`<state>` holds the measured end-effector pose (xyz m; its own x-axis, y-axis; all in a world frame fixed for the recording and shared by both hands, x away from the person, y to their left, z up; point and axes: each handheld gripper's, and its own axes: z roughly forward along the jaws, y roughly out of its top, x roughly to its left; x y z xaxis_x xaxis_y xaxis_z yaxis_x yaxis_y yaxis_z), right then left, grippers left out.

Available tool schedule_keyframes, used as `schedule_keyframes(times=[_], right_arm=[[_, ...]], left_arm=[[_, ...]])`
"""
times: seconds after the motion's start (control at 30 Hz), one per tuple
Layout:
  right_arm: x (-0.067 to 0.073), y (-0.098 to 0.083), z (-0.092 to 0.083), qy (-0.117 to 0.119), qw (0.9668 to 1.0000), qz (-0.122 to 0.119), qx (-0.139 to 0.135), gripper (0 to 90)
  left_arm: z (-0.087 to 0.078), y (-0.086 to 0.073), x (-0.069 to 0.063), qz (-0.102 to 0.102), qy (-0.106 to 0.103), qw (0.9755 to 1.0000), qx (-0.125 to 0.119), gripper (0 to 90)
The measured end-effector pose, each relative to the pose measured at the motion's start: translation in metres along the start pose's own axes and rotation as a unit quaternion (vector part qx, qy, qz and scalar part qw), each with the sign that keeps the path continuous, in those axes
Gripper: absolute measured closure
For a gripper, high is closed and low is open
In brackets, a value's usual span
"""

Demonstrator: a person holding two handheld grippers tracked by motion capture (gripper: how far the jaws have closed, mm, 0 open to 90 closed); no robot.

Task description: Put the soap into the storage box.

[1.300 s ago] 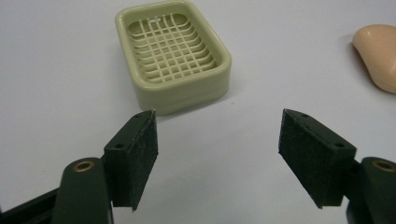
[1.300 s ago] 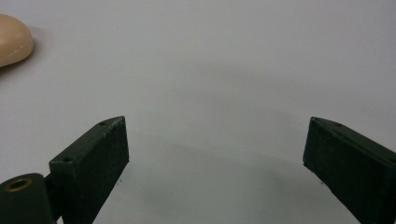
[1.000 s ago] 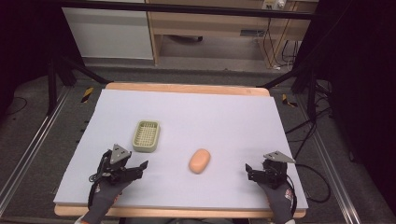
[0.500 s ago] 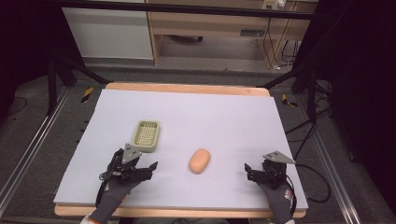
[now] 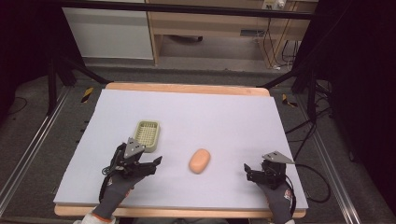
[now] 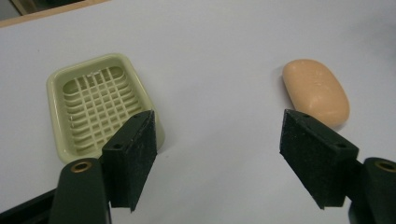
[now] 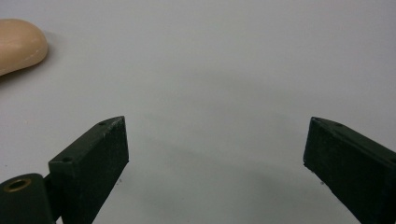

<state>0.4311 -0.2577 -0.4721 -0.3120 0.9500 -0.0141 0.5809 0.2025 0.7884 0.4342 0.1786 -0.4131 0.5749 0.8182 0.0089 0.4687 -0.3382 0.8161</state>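
Observation:
A peach-coloured bar of soap [image 5: 200,161] lies on the pale table cover near the middle front. A pale green slotted soap dish [image 5: 147,136] stands to its left, with nothing in it. My left gripper [image 5: 156,164] is open, just in front of the dish and pointing right toward the soap. In the left gripper view the dish [image 6: 100,105] sits ahead on the left and the soap [image 6: 317,92] ahead on the right, beyond the jaws. My right gripper [image 5: 247,171] is open at the front right, holding nothing. The soap [image 7: 18,44] shows at the far left of the right gripper view.
The lavender cover [image 5: 210,116] lies over a wooden table whose edge [image 5: 187,87] shows at the back. Black stand legs and cables [image 5: 308,130] run along the floor on both sides. Shelving stands behind the table.
My left gripper has moved to the right and forward, from the front left corner to just in front of the dish. The right gripper, soap and dish have stayed in place.

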Motion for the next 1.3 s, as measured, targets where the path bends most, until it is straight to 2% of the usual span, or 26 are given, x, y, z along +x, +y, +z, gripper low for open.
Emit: schedule_keyframes(times=[0.17,0.23,0.27,0.7,1.3], right_arm=[[0.000,0.000,0.000,-0.002,1.0000,-0.003,0.000,7.0],[0.000,0.000,0.000,-0.002,1.0000,-0.003,0.000,7.1],[0.000,0.000,0.000,-0.003,1.0000,-0.003,0.000,7.0],[0.001,0.000,0.001,-0.003,1.0000,-0.004,0.002,7.1],[0.000,0.000,0.001,-0.003,1.0000,-0.004,0.003,7.1]], left_arm=[[0.003,0.007,-0.005,0.003,-0.004,1.0000,-0.002,26.5],[0.007,0.011,-0.011,0.004,-0.009,0.9999,-0.004,26.5],[0.009,0.013,-0.014,0.012,-0.012,0.9999,0.000,26.5],[0.022,0.026,-0.032,0.027,-0.027,0.9993,0.002,26.3],[0.046,0.035,-0.056,0.046,-0.045,0.9978,0.018,25.8]])
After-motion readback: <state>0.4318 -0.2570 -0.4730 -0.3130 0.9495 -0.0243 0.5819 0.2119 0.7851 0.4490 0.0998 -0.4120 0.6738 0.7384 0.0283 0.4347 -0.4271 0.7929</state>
